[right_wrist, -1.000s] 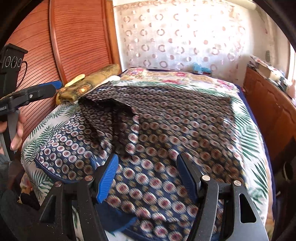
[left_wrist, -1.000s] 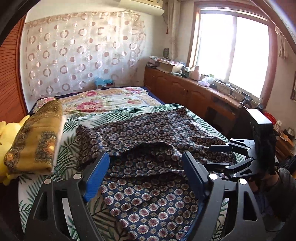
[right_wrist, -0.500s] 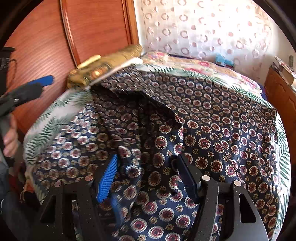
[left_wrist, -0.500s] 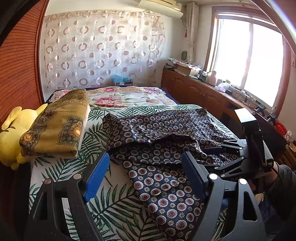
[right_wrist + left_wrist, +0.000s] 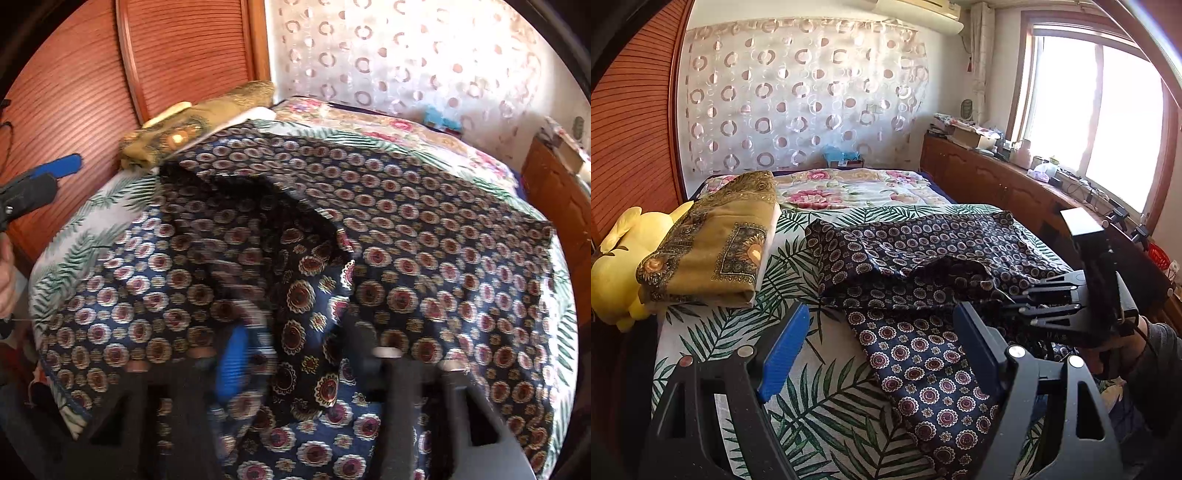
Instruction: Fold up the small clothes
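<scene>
Right wrist view: dark patterned garment (image 5: 424, 236) is pinched by just-closing right gripper (image 5: 295, 350); left gripper (image 5: 879, 350) is held spread, bare sheet beneath, garment rightward.

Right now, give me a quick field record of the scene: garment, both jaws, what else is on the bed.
surface: bed with palm-leaf sheet
garment: navy patterned cloth, spread on the bed, part folded over itself, rumpled
left gripper: jaws open, nothing between them, above the sheet and the cloth's edge
right gripper: jaws have just been closing on a fold of the cloth; view blurred
other items: folded mustard cloth at the far left; yellow plush toy beside it
</scene>
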Action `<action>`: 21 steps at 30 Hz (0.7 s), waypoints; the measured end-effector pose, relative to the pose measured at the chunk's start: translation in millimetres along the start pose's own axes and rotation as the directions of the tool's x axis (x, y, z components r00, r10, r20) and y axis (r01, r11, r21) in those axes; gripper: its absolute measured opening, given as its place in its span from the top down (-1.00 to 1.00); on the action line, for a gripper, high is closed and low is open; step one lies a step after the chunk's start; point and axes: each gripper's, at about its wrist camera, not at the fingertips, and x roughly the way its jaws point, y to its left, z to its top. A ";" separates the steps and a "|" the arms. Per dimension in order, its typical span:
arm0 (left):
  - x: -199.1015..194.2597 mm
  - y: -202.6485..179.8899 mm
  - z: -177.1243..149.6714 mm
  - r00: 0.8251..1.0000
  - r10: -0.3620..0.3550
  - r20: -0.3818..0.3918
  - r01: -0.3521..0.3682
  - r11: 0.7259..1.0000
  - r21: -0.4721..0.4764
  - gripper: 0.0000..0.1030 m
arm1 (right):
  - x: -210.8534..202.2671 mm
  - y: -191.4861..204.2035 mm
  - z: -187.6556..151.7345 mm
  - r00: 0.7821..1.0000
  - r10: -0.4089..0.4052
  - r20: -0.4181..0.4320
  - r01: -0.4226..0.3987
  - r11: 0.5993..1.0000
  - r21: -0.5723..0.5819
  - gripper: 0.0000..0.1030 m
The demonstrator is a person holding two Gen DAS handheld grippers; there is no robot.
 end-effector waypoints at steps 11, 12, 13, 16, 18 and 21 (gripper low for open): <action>0.6 -8.8 1.6 1.000 -0.022 0.002 0.022 1.000 0.006 -0.57 | -70.2 -17.9 -11.6 0.982 -0.048 0.181 0.046 0.999 0.017 0.93; 1.5 -10.6 2.1 1.000 -0.025 0.002 0.025 1.000 0.007 -0.57 | -76.1 -22.6 -15.9 0.981 -0.063 0.182 0.060 0.998 0.023 0.93; 2.1 -12.1 2.4 1.000 -0.029 0.003 0.029 1.000 0.009 -0.57 | -82.9 -28.2 -20.6 0.980 -0.081 0.180 0.077 0.997 0.032 0.93; 4.4 -18.5 3.8 0.999 -0.036 0.003 0.036 0.999 0.020 -0.57 | -95.3 -47.6 -36.3 0.977 -0.133 0.166 0.125 0.990 0.058 0.93; 6.1 -24.0 6.0 0.999 -0.041 0.003 0.041 0.999 0.029 -0.57 | -102.5 -58.8 -45.5 0.974 -0.162 0.156 0.153 0.986 0.073 0.93; 8.5 -31.5 10.3 0.999 -0.044 0.009 0.043 0.998 0.042 -0.57 | -109.5 -68.0 -52.2 0.967 -0.207 0.145 0.195 0.976 0.094 0.93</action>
